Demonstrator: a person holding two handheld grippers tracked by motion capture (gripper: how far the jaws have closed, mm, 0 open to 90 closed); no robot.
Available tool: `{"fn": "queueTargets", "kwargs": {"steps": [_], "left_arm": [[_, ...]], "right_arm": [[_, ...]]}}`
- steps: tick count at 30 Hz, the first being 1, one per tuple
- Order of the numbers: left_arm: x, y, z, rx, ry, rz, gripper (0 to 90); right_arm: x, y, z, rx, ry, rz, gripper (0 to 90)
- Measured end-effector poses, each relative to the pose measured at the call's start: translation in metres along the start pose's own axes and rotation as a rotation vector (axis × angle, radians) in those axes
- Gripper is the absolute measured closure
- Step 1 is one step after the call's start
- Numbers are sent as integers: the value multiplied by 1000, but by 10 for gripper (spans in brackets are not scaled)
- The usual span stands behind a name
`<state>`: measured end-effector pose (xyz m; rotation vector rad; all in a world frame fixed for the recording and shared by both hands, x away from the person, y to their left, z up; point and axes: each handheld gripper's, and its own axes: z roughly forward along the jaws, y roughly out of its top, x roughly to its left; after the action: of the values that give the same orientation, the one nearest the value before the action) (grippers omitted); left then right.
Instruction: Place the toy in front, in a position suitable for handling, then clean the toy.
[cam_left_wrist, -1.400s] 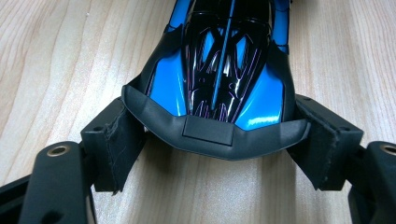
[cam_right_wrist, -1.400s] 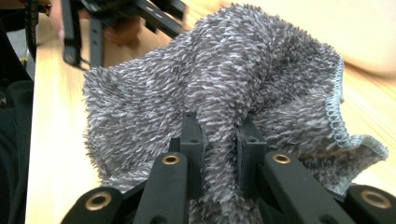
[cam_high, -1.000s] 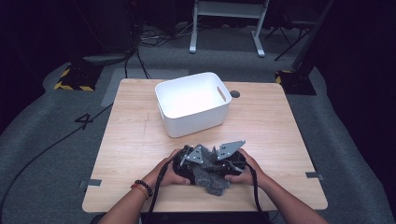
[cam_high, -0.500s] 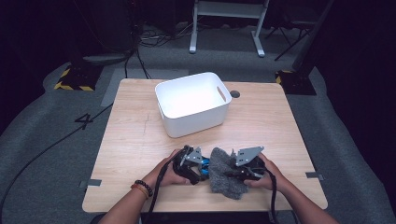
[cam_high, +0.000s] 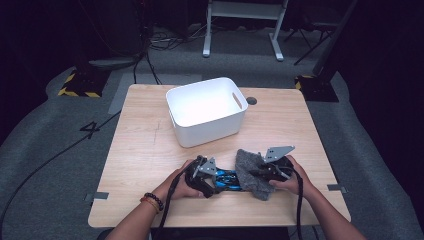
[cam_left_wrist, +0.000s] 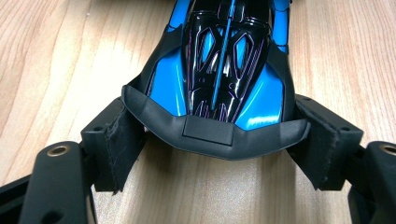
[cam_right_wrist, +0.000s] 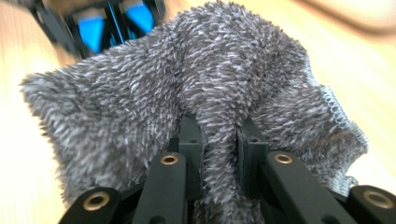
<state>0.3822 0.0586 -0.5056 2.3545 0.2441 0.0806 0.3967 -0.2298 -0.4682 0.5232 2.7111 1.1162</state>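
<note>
1. High view: blue toy car (cam_high: 229, 179) lying on the wooden surface (cam_high: 140, 165) near its front edge, between the two hands, now bared where a second ago the grey cloth (cam_high: 251, 172) and both grippers sat bunched over it.
2. Left gripper view: same car (cam_left_wrist: 224, 70) seen from one end, black bumper pinched between the two padded jaws, wheels hidden, body flat on the wood (cam_left_wrist: 56, 56).
3. Left gripper (cam_high: 214, 180) clamped on the car's end, kept in the same spot as in both earlier frames.
4. Right gripper view: fuzzy cloth (cam_right_wrist: 187, 107) bunched up, a fold of it squeezed tight between the jaws, blue of the car (cam_right_wrist: 116, 23) blurred just beyond.
5. Right gripper (cam_high: 256, 173) clenched on the cloth, shifted out to the right across the surface since the earlier frames, cloth drawn along with it and now touching only the car's right end.
6. White bin (cam_high: 185, 127) standing open farther back, well apart from both hands, unmoved.
7. Dark round spot (cam_high: 251, 100) on the surface just right of the bin.
8. Nothing between the car and the bin but bare wood.
</note>
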Motion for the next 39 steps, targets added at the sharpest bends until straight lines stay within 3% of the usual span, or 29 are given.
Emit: {"fn": "queueTargets", "kwargs": {"steps": [4,9,12,15,19,22,26,31,34,36,39], "left_arm": [[0,0,0,0,-1,1,239],[1,0,-1,4,1,7,240],[0,0,-1,4,0,6,240],[1,0,0,4,-2,5,240],[1,0,0,4,-2,6,240],[1,0,0,4,-2,6,240],[1,0,0,4,-2,6,240],[1,0,0,4,-2,6,240],[1,0,-1,5,-1,6,240],[0,0,-1,5,1,3,240],[0,0,-1,5,2,2,240]], "right_arm": [[16,25,14,-59,51,-33,767],[38,45,38,-35,86,-112,766],[36,44,38,-34,94,-114,765],[29,38,30,-41,81,-94,765],[13,22,20,6,-30,-58,770],[1,10,15,-14,10,12,771],[3,8,8,11,-31,-24,771],[-3,-14,-3,42,-53,24,774],[2,-28,-7,52,-51,52,778],[10,-35,-11,63,-56,39,778],[24,-44,-18,54,-1,44,777]]}}
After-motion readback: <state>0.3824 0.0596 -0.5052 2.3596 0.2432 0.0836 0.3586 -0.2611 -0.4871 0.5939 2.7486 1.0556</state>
